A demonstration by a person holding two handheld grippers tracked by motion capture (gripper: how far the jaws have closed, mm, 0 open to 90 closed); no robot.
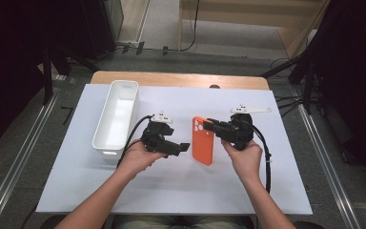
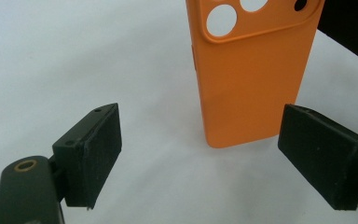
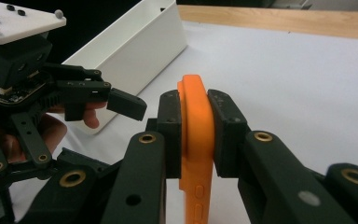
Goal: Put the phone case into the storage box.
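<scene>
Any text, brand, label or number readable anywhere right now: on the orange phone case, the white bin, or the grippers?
None: no readable text in any view.
Orange phone case: plain back, camera cutouts, no brand or lettering.
White bin: plain walls, no label.
Left gripper and right gripper, whose jaws clamp the case: black parts with brass rivets, no markings legible.
White table sheet: no print visible.

Orange phone case (image 2: 254,79) matt plastic; white bin (image 1: 116,117) glossy.
</scene>
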